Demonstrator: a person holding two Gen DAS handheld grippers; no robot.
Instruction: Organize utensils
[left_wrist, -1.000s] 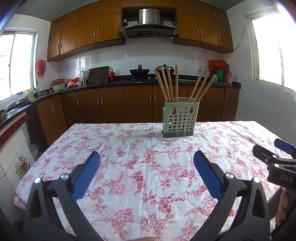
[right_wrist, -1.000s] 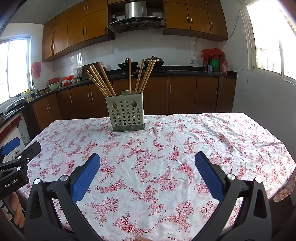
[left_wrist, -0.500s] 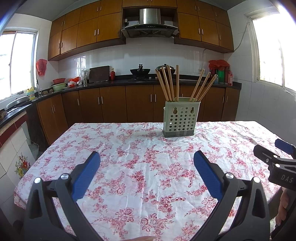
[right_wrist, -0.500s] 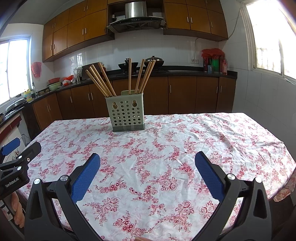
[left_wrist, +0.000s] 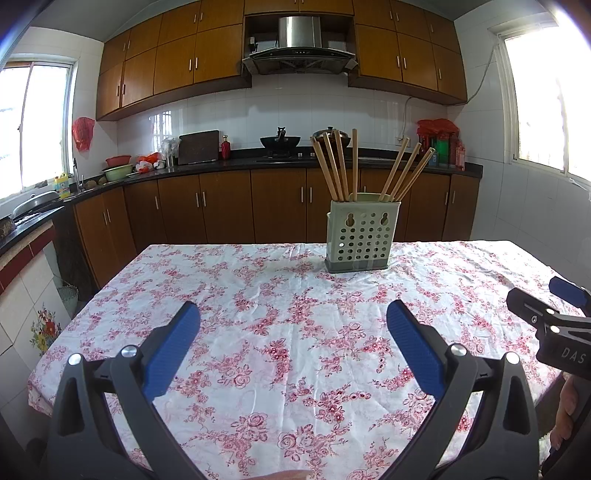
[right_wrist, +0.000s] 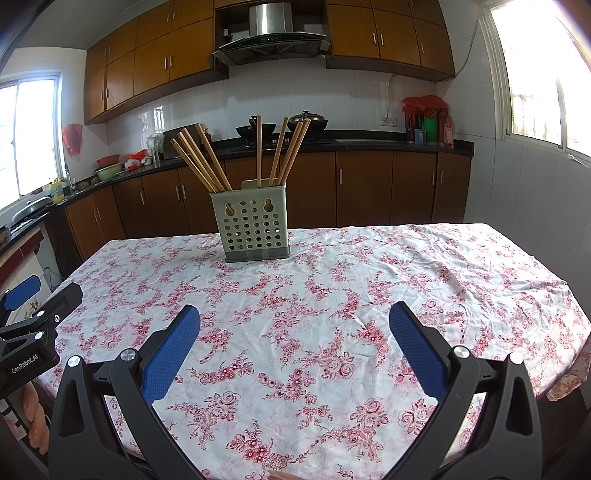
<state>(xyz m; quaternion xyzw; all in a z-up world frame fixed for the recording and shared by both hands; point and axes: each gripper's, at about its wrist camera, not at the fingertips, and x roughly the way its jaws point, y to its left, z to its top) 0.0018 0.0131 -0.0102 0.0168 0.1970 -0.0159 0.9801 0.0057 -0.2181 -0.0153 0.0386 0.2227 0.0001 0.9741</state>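
A pale green perforated utensil holder (left_wrist: 357, 240) (right_wrist: 255, 230) stands upright at the far side of the table. Several wooden chopsticks (left_wrist: 334, 166) (right_wrist: 201, 162) lean out of it in two bunches. My left gripper (left_wrist: 291, 325) hovers over the near part of the table, open and empty, well short of the holder. My right gripper (right_wrist: 293, 325) is likewise open and empty, with the holder ahead and slightly left. Each wrist view catches the other gripper at its edge: the right gripper (left_wrist: 554, 325) and the left gripper (right_wrist: 33, 314).
A floral tablecloth (left_wrist: 280, 332) (right_wrist: 369, 295) covers the table. Behind it run brown kitchen cabinets (left_wrist: 229, 206) and a dark counter with pots and bottles. A person's hand (left_wrist: 563, 410) shows at the right edge. Windows sit on both sides.
The left wrist view has drifted very slightly, so the holder sits a touch further right and lower. The right gripper has not visibly moved.
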